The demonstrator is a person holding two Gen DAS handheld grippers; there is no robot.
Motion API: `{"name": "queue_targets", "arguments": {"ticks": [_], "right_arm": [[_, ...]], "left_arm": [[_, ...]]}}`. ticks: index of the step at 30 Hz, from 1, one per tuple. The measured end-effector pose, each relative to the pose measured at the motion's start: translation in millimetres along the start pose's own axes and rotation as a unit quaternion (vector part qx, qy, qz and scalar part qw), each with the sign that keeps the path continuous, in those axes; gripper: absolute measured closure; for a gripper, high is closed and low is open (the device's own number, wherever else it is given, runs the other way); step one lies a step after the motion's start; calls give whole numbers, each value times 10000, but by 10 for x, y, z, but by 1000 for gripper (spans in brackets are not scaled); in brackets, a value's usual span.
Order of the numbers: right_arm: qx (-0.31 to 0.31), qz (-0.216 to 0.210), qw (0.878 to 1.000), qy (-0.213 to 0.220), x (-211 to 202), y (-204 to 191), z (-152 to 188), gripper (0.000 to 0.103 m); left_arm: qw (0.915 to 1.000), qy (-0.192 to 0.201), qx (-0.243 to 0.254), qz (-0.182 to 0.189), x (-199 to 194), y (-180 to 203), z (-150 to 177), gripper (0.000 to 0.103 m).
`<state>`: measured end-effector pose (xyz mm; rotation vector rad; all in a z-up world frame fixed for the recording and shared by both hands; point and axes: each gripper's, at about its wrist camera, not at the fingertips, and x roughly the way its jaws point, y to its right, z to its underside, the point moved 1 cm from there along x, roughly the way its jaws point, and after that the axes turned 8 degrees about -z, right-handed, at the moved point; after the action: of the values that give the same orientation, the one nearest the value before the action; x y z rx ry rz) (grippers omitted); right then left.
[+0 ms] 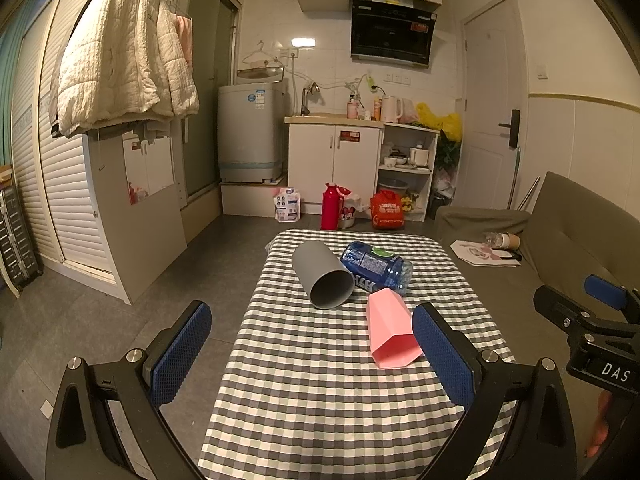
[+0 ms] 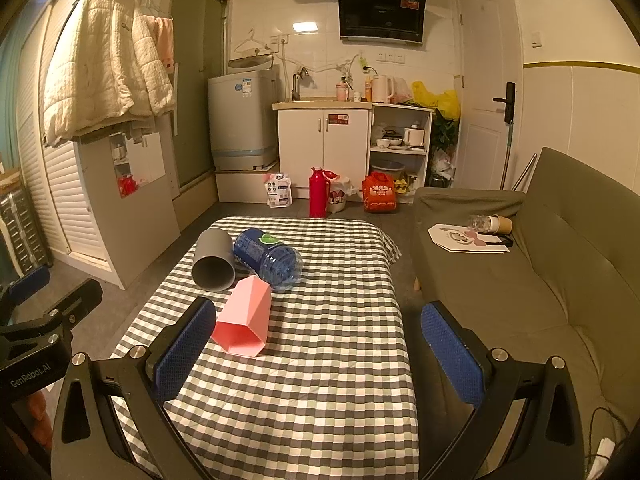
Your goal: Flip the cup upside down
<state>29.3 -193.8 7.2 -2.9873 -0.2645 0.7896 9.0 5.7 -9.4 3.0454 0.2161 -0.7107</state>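
Cups lie on their sides on the gingham-checked cloth surface (image 1: 320, 380): one grey cylindrical plastic cup (image 1: 322, 274), mouth toward the cameras, and one pink faceted plastic cup (image 1: 390, 330) nearer the front, also mouth forward. One blue transparent plastic water bottle (image 1: 376, 266) lies toppled behind them, touching the grey cup's flank and just beside the pink cup's closed end. That makes two cups and one bottle.

The left gripper (image 1: 312, 344) hangs above the near part of the surface, released, jaws spread wide, holding nothing. The right gripper (image 2: 320, 340) is likewise spread and empty, with its left pad just beside the pink cup's mouth in its own view.

Risks, as I judge them: the grey cup is round and could roll off toward the surface's left edge if nudged before the jaws close. The bottle may roll too if bumped. The pink cup's slanted facets could slip between the pads. The loose cloth might bunch up if a finger drags.
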Motion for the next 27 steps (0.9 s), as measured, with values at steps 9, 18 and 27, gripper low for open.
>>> {"name": "queue_targets", "arguments": {"ticks": [9, 18, 27], "right_arm": [[14, -5, 10000, 3, 2, 12, 2, 0], [68, -21, 10000, -60, 4, 50, -1, 0], [353, 217, 9990, -168, 191, 436, -35, 0]], "left_arm": [[10000, -9, 17, 8, 28, 15, 6, 0], [10000, 10, 65, 27, 83, 165, -10, 0], [9985, -501, 111, 165, 477, 481, -14, 0]]}}
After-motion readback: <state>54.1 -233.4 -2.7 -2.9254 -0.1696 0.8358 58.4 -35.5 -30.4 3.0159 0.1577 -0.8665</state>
